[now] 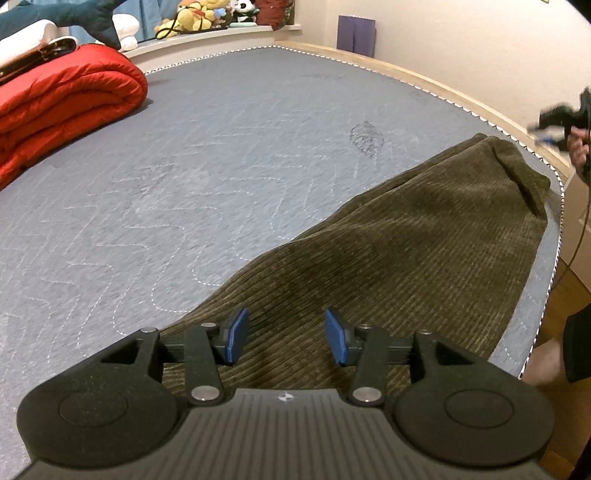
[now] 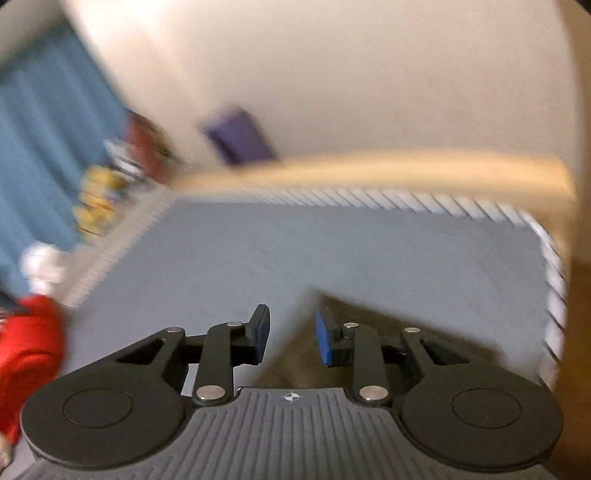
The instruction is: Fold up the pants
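**Both grippers empty, pants lying on the mattress**

So here's where we're at. We've got the olive corduroy pants spread out on the grey quilted mattress, running from right under our left gripper out toward the far right corner, close to the mattress edge. The fabric lies mostly flat with a few soft ripples, and the far end is bunched into a fold.

Our left gripper sits over the near end of the pants with its blue pads spread apart, nothing between them. We can't tell if it's touching the cloth or just above it.

The right wrist view is heavily motion-blurred. Our right gripper has its jaws parted too and grips nothing; a corner of the pants shows just behind the fingers. In the left view the right gripper appears as a blurry dark shape up off the right edge of the mattress.

A rolled red comforter sits at the far left, well apart from the pants, with plush toys on the ledge behind.
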`<state>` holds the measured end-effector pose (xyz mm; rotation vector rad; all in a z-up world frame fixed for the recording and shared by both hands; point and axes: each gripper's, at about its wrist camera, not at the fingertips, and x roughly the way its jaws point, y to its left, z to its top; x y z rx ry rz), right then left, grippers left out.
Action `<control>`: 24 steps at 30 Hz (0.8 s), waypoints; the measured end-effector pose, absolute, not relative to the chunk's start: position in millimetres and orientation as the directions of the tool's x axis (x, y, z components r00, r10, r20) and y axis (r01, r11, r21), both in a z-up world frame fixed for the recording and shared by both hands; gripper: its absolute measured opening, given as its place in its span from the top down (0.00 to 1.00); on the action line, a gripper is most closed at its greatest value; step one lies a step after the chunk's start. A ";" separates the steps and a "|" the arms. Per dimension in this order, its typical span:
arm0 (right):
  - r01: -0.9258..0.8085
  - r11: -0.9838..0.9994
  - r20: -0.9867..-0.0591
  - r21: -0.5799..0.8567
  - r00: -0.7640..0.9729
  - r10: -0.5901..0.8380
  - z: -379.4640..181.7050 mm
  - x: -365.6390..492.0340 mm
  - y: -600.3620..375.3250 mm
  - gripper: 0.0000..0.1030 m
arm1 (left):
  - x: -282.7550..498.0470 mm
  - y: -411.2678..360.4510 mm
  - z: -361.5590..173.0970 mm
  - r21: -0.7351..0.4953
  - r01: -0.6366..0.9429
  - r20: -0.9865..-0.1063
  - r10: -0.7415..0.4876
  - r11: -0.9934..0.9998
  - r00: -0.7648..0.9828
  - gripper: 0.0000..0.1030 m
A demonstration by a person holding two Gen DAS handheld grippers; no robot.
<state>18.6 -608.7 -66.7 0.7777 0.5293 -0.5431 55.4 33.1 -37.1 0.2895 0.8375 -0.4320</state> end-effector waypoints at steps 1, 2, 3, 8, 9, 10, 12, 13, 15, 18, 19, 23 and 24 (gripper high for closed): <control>0.685 0.564 -0.703 0.462 0.670 -0.238 -81.7 22.2 -613.4 0.70 | 55.3 34.3 -37.4 0.079 0.475 -0.768 -0.250 0.877 0.590 0.51; 0.710 0.533 -0.739 0.460 0.639 -0.215 -93.0 22.2 -616.2 0.70 | 54.8 34.6 -37.3 0.081 0.475 -0.768 -0.248 0.876 0.590 0.51; 0.714 0.511 -0.749 0.478 0.635 -0.186 -99.5 21.4 -616.3 0.70 | 54.4 34.7 -36.9 0.083 0.477 -0.768 -0.249 0.875 0.590 0.51; 0.660 0.556 -0.744 0.505 0.659 -0.107 -112.9 35.9 -616.4 0.51 | 52.2 32.2 -35.4 0.091 0.489 -0.764 -0.254 0.867 0.593 0.49; 0.656 0.558 -0.743 0.508 0.661 -0.101 -114.3 37.2 -613.5 0.51 | 52.1 31.7 -35.4 0.091 0.490 -0.764 -0.255 0.867 0.593 0.49; 0.652 0.561 -0.743 0.510 0.662 -0.094 -113.1 39.1 -608.1 0.53 | 52.3 31.1 -35.8 0.092 0.491 -0.764 -0.255 0.866 0.593 0.49; 0.644 0.562 -0.743 0.518 0.665 -0.076 -116.6 43.8 -607.4 0.90 | 51.7 30.2 -36.3 0.096 0.493 -0.764 -0.253 0.865 0.593 0.49; 0.646 0.561 -0.741 0.518 0.666 -0.083 -114.3 42.7 -605.9 0.90 | 51.4 30.2 -36.4 0.098 0.493 -0.764 -0.252 0.864 0.593 0.49; 0.690 0.539 -0.734 0.483 0.654 -0.180 -97.9 33.3 -599.1 0.92 | 51.1 30.9 -36.0 0.097 0.492 -0.764 -0.253 0.865 0.594 0.49; 0.827 0.454 -0.738 0.331 0.527 -0.421 -80.0 7.0 -605.0 0.92 | 51.8 32.9 -34.1 0.092 0.488 -0.762 -0.254 0.868 0.596 0.49; 0.874 0.382 -0.776 0.300 0.457 -0.435 -88.5 -2.2 -612.1 0.92 | 51.9 33.5 -33.8 0.092 0.488 -0.762 -0.254 0.868 0.596 0.49; 0.938 0.183 -0.879 0.293 0.340 -0.335 -128.9 -26.0 -635.2 0.78 | 53.3 34.4 -31.9 0.087 0.479 -0.759 -0.253 0.873 0.600 0.47; 0.937 0.197 -0.867 0.287 0.342 -0.362 -122.6 -24.5 -634.3 0.76 | 53.7 35.3 -31.6 0.087 0.474 -0.759 -0.251 0.876 0.601 0.47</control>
